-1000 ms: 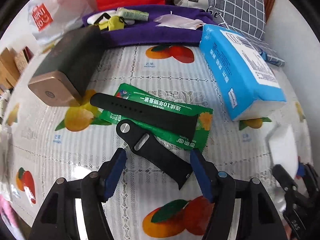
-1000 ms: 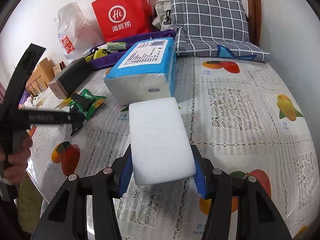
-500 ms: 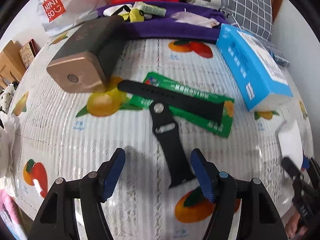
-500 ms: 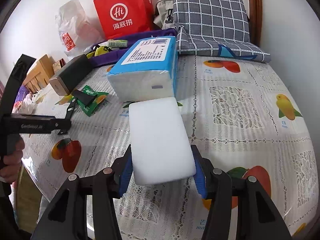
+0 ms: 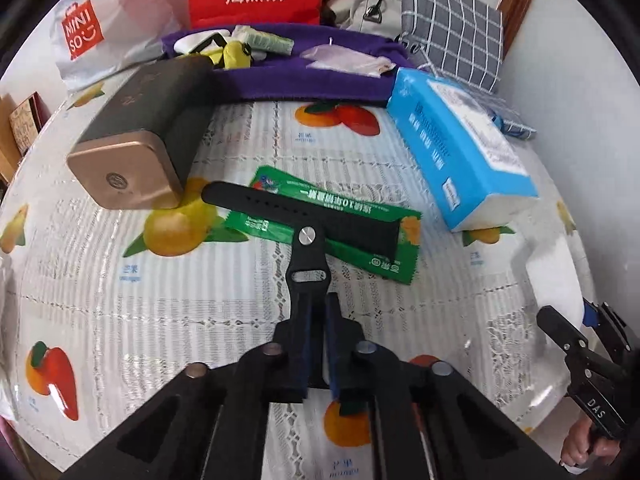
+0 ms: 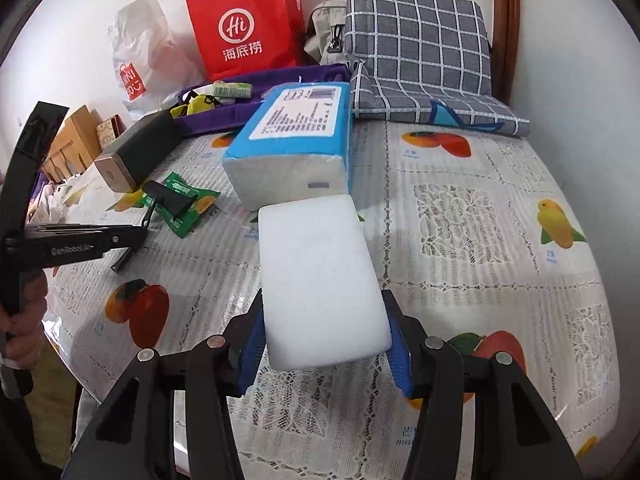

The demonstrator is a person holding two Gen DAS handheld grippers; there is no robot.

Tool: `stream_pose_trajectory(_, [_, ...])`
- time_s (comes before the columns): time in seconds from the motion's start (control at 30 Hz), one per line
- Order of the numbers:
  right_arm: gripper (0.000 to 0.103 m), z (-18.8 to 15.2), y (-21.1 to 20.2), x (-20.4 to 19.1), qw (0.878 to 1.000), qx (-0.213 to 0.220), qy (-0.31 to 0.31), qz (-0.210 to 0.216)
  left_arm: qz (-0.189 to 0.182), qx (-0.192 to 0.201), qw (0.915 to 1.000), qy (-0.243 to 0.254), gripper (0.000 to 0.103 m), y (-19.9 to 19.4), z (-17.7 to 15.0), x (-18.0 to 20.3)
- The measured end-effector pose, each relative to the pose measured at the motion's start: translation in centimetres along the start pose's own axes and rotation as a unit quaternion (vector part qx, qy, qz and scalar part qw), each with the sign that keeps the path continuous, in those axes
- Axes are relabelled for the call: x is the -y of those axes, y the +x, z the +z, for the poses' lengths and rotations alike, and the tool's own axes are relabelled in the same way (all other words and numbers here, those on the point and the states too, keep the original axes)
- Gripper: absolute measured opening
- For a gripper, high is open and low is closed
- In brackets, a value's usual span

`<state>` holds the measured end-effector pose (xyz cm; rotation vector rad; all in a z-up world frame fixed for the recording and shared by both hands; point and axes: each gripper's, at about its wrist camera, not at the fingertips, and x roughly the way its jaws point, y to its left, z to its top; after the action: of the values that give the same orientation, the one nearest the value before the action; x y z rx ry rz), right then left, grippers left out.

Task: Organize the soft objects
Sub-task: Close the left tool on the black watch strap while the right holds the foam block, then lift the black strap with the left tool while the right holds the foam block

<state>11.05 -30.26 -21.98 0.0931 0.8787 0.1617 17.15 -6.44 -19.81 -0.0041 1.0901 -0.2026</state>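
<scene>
Black silicone, this short watch strap piece (image 5: 306,264), is now pinched at its near end between my left tongs (image 5: 317,340), whose jaws are almost together on it. Its far end, with the metal stud, rests on the long strap piece (image 5: 296,216), which lies across the green sachet (image 5: 340,224) in the middle of the frame. To do this step well, I think I should lift straight up first and slowly, because the strap is limp and its stud end may drag the long piece or the sachet with it.

My right tongs (image 6: 322,344) hold the white sponge block (image 6: 320,280) at a wide opening, gripped by its two long sides, with most of the block sticking out forward. It looks to be just above the surface (image 6: 460,240), but I cannot tell for sure. The blue tissue pack (image 6: 292,140) is just beyond its far edge, so I would not push forward.

For open room, the right half of the right wrist view is bare cloth. At the left of the left wrist view the dark box with the gold end (image 5: 132,152) stands near the straps, and the purple tray (image 5: 300,84) is at the back. The surface edge curves close at the lower left.
</scene>
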Motion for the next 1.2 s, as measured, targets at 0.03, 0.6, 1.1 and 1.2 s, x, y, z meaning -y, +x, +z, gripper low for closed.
stream_pose_trajectory(0.03, [0.052, 0.1, -0.2, -0.1, 1.0, 0.001, -0.001, -0.001, 0.0, 0.002, 1.0, 0.004, 0.006, -0.1, 0.0, 0.0])
stream_pose_trajectory(0.6, [0.052, 0.5, -1.9, -1.7, 1.0, 0.006, -0.017, -0.017, -0.01, -0.011, 0.9986, 0.051, 0.027, 0.7, -1.1, 0.5])
stream_pose_trajectory(1.1, [0.052, 2.2, -2.4, -1.9, 0.999, 0.014, -0.02, -0.025, 0.034, 0.011, 0.9947, 0.097, 0.02, 1.1, -1.3, 1.2])
stream_pose_trajectory(1.2, [0.052, 2.6, -2.5, -2.4, 0.999, 0.016, -0.024, -0.022, 0.01, 0.0, 0.9974, 0.072, 0.02, 0.9, -0.8, 0.3])
